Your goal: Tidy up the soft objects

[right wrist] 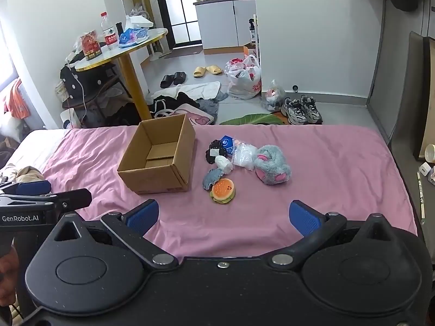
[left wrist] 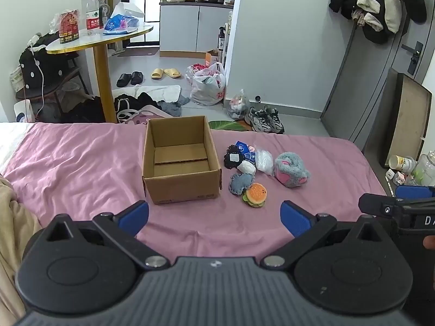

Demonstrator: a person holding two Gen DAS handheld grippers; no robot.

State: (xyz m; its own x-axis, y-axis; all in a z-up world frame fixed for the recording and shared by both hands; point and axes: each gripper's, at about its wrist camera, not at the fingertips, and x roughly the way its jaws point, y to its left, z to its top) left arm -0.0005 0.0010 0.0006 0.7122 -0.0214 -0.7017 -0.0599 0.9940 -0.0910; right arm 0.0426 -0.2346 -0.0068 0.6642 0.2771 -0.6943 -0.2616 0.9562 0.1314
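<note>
- The cardboard box [left wrist: 180,163] sits open-topped on the pink bedsheet [left wrist: 81,168], its long axis running near to far, empty inside.
- Just right of it lies a cluster of soft things: a burger plush [left wrist: 255,195] nearest, a grey-and-pink fluffy toy [left wrist: 291,169] at the right end (lying on its side), small packets behind.
- "GenRobot.AI" reads on the left claw's body in the right wrist view.
- Left claw [left wrist: 214,214] and right claw [right wrist: 224,214] both hover spread wide, gripping nothing.
- Bare sheet lies between the claws and the things; the bed's far edge is just behind the box.

Both grippers — left [left wrist: 214,216], right [right wrist: 223,216] — fingers apart
</note>
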